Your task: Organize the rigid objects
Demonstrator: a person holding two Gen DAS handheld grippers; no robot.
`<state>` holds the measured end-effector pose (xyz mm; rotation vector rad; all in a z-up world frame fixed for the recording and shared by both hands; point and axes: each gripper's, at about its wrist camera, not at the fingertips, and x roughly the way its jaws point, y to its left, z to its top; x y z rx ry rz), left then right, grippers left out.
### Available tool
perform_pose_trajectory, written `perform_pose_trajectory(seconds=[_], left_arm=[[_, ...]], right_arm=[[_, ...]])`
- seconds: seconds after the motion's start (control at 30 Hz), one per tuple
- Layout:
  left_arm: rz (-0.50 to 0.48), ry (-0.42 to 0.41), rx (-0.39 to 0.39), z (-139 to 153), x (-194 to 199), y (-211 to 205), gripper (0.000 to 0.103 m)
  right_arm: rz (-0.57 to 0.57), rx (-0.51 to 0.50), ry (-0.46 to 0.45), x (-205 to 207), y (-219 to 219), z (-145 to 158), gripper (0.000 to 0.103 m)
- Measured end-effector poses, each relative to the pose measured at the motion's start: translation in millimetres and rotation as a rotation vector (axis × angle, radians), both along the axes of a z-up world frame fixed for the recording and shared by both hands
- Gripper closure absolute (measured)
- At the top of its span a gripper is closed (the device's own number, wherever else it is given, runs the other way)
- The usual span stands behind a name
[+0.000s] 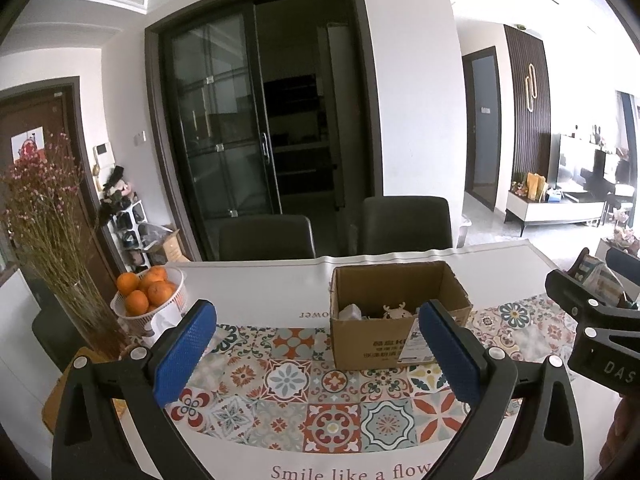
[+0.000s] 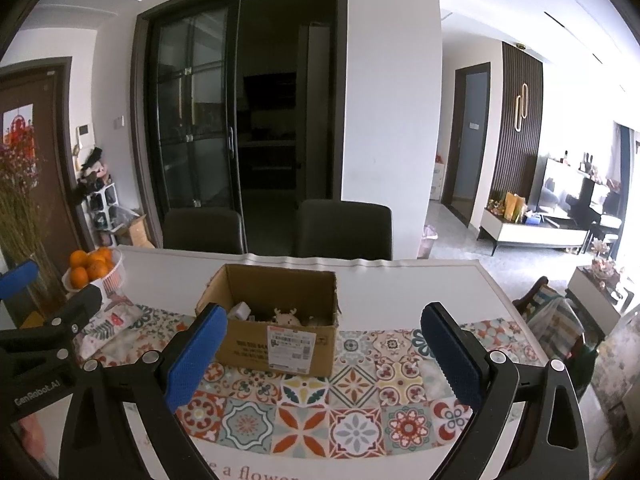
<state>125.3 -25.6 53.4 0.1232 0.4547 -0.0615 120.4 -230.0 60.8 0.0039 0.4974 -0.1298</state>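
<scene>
A white tabletop (image 1: 260, 292) is seen from two handheld grippers, with a runner of colourful patterned tiles (image 1: 320, 392) laid across it. An open cardboard box (image 2: 276, 312) stands on the runner near the middle, a printed label on its front. Inside it, a small pale reindeer figure (image 2: 286, 316) and a white object (image 2: 240, 312) are partly visible. The left gripper (image 1: 316, 356) is held above the runner in front of the box, its blue-padded jaws spread wide and empty. The right gripper (image 2: 324, 356) is held likewise, jaws spread and empty. A white basket of oranges (image 1: 148, 296) sits at the tabletop's left end, beside a vase of dried flowers (image 1: 52, 248). Two dark chairs (image 2: 276, 228) are tucked in at the far side.
</scene>
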Motion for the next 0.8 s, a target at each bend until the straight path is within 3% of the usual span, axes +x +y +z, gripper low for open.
perform_pose_trajectory(seconds=[0.8], left_arm=[[-0.009, -0.008, -0.006, 4.2, -3.5, -1.1, 0.000]], right_arm=[[0.006, 0.004, -0.015, -0.9, 3.2, 3.8, 0.004]])
